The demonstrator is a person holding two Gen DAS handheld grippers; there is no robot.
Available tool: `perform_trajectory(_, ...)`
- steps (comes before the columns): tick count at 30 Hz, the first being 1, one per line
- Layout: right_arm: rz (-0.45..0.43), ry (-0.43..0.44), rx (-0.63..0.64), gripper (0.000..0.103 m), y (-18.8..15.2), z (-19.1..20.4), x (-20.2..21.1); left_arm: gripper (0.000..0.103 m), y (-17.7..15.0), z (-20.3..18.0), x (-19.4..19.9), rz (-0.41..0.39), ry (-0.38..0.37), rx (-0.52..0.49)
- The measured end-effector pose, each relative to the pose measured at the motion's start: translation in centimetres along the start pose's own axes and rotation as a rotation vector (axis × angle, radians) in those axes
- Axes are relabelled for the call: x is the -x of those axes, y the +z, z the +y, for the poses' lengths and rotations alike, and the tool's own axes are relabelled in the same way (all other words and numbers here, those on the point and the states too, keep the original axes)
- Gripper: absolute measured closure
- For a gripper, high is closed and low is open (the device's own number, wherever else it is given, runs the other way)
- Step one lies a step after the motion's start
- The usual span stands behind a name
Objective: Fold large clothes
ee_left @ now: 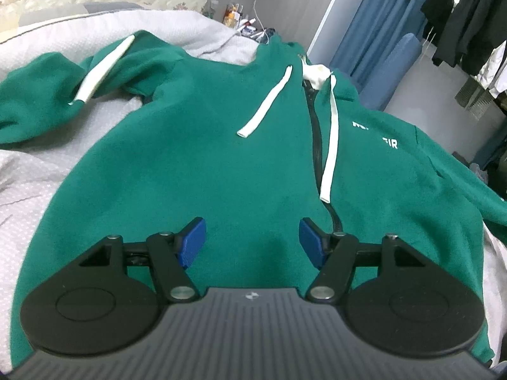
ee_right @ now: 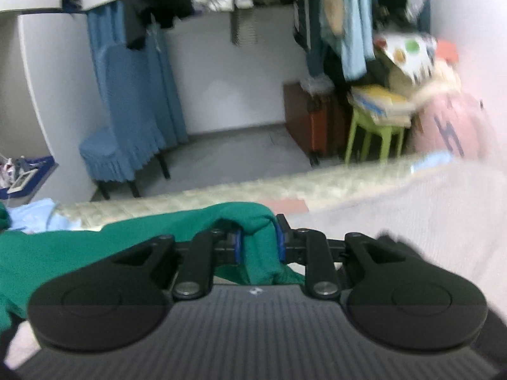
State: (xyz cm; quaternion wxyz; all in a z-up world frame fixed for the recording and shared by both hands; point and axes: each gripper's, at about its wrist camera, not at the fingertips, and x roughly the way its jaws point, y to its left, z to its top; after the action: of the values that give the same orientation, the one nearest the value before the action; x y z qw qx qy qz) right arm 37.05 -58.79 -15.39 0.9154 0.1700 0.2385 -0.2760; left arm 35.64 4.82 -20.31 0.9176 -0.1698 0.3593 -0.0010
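Observation:
A green zip hoodie (ee_left: 221,158) lies front-up on the bed, hood at the far end, with two white drawstrings (ee_left: 266,101) down its chest and one sleeve (ee_left: 38,95) spread out to the left. My left gripper (ee_left: 252,237) hovers over the lower front of the hoodie, its blue pads (ee_left: 193,240) wide apart and nothing between them. In the blurred right wrist view, my right gripper (ee_right: 256,243) is shut on a bunched fold of the green fabric (ee_right: 253,218), lifted off the bed near its edge. More of the hoodie (ee_right: 63,253) trails to the left.
A pale quilted bedcover (ee_left: 31,190) lies under the hoodie. Beyond the bed's edge (ee_right: 221,193) stand a blue covered chair (ee_right: 126,126), a brown suitcase (ee_right: 310,117) and a green stool (ee_right: 374,133) with stacked things. Clothes hang on a rack (ee_left: 459,15). Small items crowd a bedside surface (ee_left: 244,22).

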Motion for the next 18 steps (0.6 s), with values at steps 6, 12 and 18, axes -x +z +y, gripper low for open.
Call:
perform_trajectory(6,0.150,0.034,-0.276,0.057,-2.4,-3.3,-0.5,0.033,0.1,-1.0,-1.4,0.023,-0.011,-0.027)
perform_trajectory(12,0.194,0.100,-0.466,0.042,-4.1,-3.8,3.6,0.033,-0.4,-1.2,-0.9,0.025,-0.032,-0.035)
perform_trajectory(18,0.163,0.245,-0.558,0.024,-5.7,-2.1,7.9,0.033,-0.7,-0.8,-0.2,0.023,-0.045,-0.020)
